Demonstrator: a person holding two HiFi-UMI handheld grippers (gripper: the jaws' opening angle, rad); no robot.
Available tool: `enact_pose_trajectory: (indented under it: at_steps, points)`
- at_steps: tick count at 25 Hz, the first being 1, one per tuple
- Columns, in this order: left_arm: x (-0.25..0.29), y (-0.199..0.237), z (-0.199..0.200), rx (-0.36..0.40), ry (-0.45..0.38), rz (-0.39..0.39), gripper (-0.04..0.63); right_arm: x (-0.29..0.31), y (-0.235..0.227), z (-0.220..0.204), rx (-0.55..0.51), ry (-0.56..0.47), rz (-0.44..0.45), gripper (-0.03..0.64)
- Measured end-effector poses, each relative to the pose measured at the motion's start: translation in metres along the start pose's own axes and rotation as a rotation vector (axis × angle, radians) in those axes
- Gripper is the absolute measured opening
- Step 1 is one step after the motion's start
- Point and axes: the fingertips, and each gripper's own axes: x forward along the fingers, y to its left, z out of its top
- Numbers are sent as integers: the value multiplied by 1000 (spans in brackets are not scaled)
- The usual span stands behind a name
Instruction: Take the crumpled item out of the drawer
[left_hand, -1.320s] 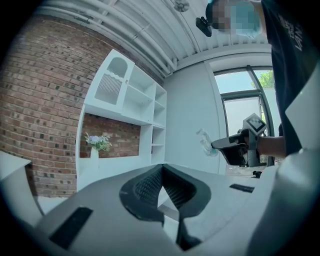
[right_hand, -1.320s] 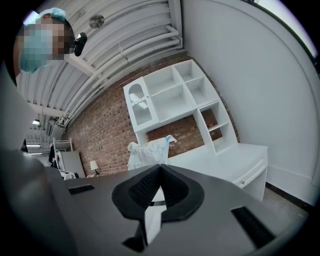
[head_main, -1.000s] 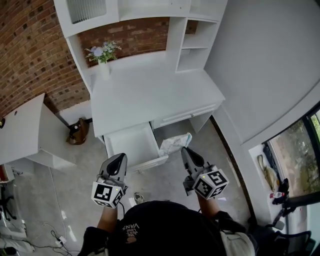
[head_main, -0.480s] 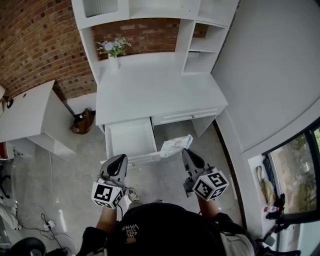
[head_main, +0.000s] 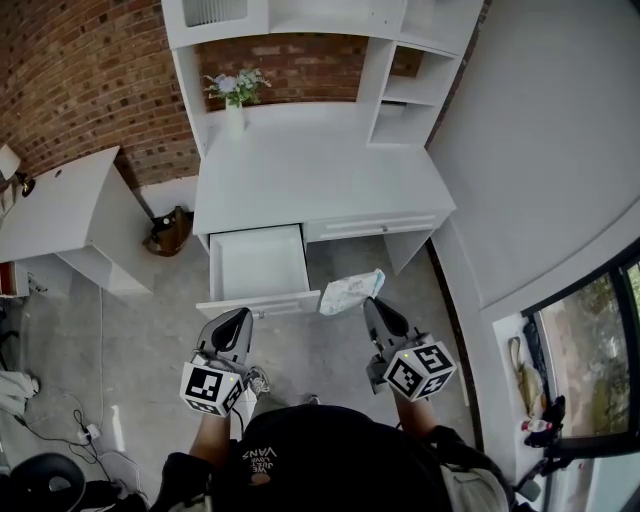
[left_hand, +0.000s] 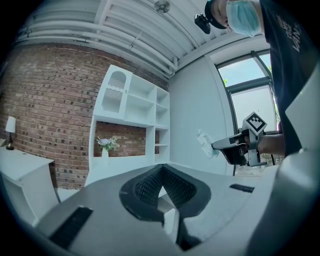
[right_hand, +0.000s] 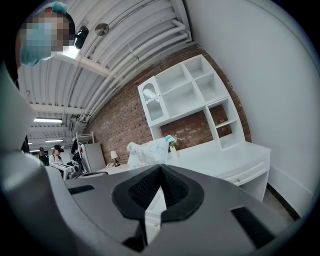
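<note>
Head view shows the person backed away from the counter (head_main: 310, 180) since a second ago, so the crumpled item (head_main: 351, 290), pinched in the right hand-held gripper (head_main: 372, 303), now hangs clear of the open drawer (head_main: 258, 262), apparently removed, while the left hand-held gripper (head_main: 240, 316) is closed on nothing.

A loft-style study corner: white shelved desk (head_main: 300, 185), brick wall (head_main: 80, 80), flower vase (head_main: 235, 105), bare concrete floor (head_main: 150, 330).

The lower part of the crumpled item (right_hand: 148, 152) is hidden behind the right hand-held gripper (right_hand: 160, 167).
</note>
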Motion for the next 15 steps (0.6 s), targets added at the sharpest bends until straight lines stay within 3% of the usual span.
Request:
enact_pose_trajectory:
  at_steps: [15]
  points:
    - [-11, -19, 0, 8, 0, 13, 6, -19, -2, -7, 9, -1, 1, 2]
